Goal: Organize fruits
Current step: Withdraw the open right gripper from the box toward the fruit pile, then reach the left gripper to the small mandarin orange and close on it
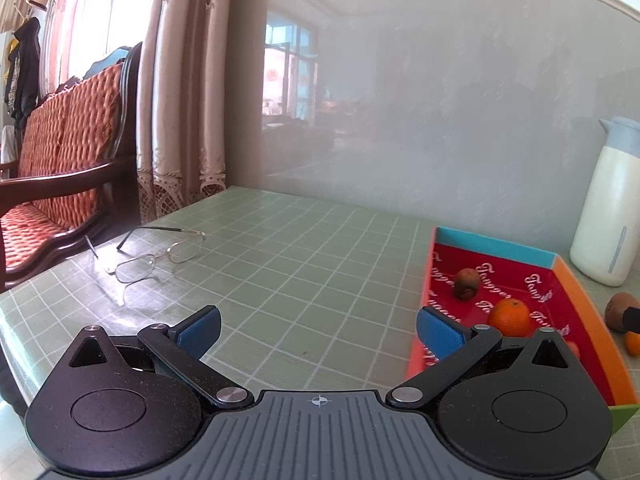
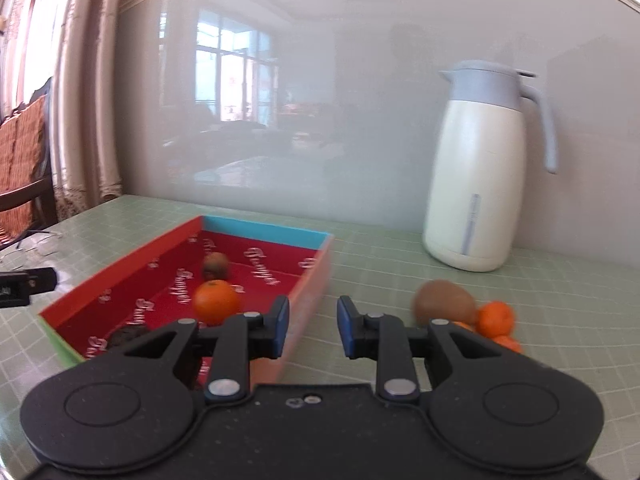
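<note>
The red tray (image 2: 256, 268), with a blue far wall and white lettering on its floor, lies on the green gridded surface (image 1: 300, 264). Inside it, an orange (image 2: 216, 302) sits near the middle, and a brown kiwi (image 2: 215, 266) lies just beyond that orange, toward the blue wall. A dark, blurred item (image 2: 124, 336) rests at the tray's near end; what it is cannot be told.

Outside the tray, to its right, a second kiwi (image 2: 444, 304) lies on the surface, touching a small cluster of oranges (image 2: 496, 320) on its right side. Beyond these, farther from the tray and near the wall, stands a white jug (image 2: 476, 176) with a pale blue lid and handle.

The right tongs (image 2: 312, 326) hang above the tray's right wall, blue pads apart with nothing between them; the second kiwi is just to their right. The left tongs (image 1: 318, 330) hover over the surface left of the tray, pads wide apart and empty.

Well to the tray's left, a pair of glasses (image 1: 154, 256) lies on the surface, near an orange-cushioned bench (image 1: 60, 160) by the curtain (image 1: 180, 100).
</note>
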Demonstrator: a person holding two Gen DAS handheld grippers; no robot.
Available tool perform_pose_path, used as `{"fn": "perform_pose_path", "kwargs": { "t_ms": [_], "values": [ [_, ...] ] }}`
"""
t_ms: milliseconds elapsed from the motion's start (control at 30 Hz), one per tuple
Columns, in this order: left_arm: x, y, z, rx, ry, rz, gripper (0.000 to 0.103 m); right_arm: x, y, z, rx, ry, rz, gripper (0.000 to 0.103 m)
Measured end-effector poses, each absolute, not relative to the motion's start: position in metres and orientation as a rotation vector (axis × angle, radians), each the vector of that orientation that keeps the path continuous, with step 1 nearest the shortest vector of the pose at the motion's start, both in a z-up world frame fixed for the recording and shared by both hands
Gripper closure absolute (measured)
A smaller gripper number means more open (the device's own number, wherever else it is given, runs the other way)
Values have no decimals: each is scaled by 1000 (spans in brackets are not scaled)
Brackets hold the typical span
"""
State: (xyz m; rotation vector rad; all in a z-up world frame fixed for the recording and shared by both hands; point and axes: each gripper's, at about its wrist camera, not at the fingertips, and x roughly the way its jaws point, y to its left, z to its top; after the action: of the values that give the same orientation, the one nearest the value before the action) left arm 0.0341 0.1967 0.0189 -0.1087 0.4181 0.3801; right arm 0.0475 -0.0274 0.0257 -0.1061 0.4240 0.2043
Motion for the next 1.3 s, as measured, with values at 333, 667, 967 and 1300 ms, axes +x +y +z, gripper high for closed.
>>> {"fn": "perform_pose_path", "kwargs": {
  "t_ms": [333, 667, 967, 1300],
  "values": [
    [45, 157, 25, -98, 412, 305, 0, 47, -100, 30, -47, 436, 64, 77],
    [64, 81, 29, -45, 405, 168, 0, 31, -176, 38, -3, 420, -74, 76],
    [74, 16, 28, 14, 412, 46, 0, 18, -228, 39, 23, 413, -165, 74],
    [86, -36, 23, 37, 421, -44, 0, 8, -280, 33, 45, 426, -289, 74]
  ]
}}
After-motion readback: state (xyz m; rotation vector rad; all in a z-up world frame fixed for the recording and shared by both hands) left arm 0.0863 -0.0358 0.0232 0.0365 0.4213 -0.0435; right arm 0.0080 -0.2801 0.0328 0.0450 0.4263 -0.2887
